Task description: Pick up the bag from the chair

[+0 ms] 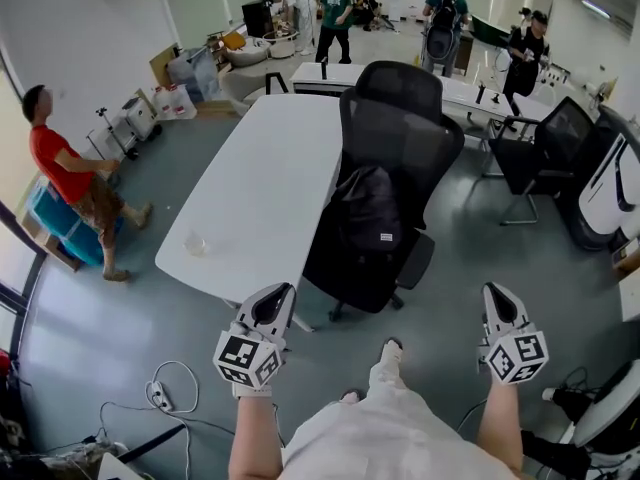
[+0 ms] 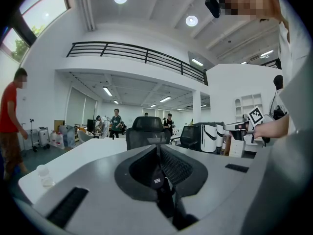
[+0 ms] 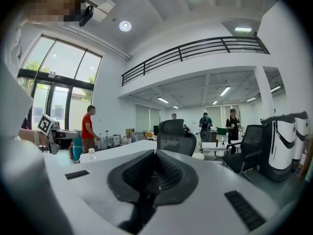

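— Before you reach, note where the load is: the black soft fabric backpack (image 1: 368,211) stands upright on the seat of the black mesh-backed office chair (image 1: 402,118). It leans against the backrest, and the chair is just beside the long white table (image 1: 262,173).

— Confirmed. Your left gripper (image 1: 272,304) and right gripper (image 1: 499,302) are both well short of it, jaws closed together with nothing between them. You must open one before contact.

— Expect a limp, matte textile shell that folds and sags once lifted. Its weight cannot be judged from here, though it looks moderately filled. Treat it as neither fragile nor slippery.

— Take hold at the top, where a carry loop would normally sit. No view shows such a loop clearly, so if you cannot find one, pinch a strap or a fold of fabric at the upper edge.

— Appearance check: uniformly black, with a rounded top and a small white label (image 1: 388,236) low on the front face.
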### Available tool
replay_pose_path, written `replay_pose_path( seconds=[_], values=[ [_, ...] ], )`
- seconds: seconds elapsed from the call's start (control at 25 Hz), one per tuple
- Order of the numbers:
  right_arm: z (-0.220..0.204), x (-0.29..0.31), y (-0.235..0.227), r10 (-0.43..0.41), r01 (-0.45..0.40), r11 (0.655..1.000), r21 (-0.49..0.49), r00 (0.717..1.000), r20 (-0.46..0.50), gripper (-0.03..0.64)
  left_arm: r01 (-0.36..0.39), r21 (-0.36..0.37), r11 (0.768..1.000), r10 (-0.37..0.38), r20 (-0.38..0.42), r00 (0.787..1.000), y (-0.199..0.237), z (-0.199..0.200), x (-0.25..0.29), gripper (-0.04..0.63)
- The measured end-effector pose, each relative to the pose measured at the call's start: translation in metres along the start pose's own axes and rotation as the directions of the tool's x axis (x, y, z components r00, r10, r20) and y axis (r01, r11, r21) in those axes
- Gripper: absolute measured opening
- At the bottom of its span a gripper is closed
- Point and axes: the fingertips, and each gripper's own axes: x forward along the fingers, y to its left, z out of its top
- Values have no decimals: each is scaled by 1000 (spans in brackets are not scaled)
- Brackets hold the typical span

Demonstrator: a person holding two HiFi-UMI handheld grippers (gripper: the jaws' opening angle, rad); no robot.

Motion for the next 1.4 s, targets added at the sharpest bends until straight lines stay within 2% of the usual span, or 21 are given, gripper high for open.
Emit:
replay_pose_path(
  seconds=[0.36, 0.84, 1.16, 1.4],
  values=[
    [-5, 66, -41, 28, -28, 999, 24, 999, -25, 20, -19, -17, 1000, 18, -19, 1000, 12, 2, 68, 40],
    [26, 165, -103, 97, -96, 995, 13, 995, -2, 20, -22, 5, 1000, 22, -1, 1000, 24, 37, 184, 40],
    [32, 201, -135, 149, -149, 989, 3, 989, 15, 20, -59, -4, 998, 59, 12, 998, 22, 47, 220, 40],
    [26, 217, -140, 174, -174, 985, 15, 985, -2, 20, -57, -18, 998, 57, 1, 998, 15, 45, 234, 40]
  ],
)
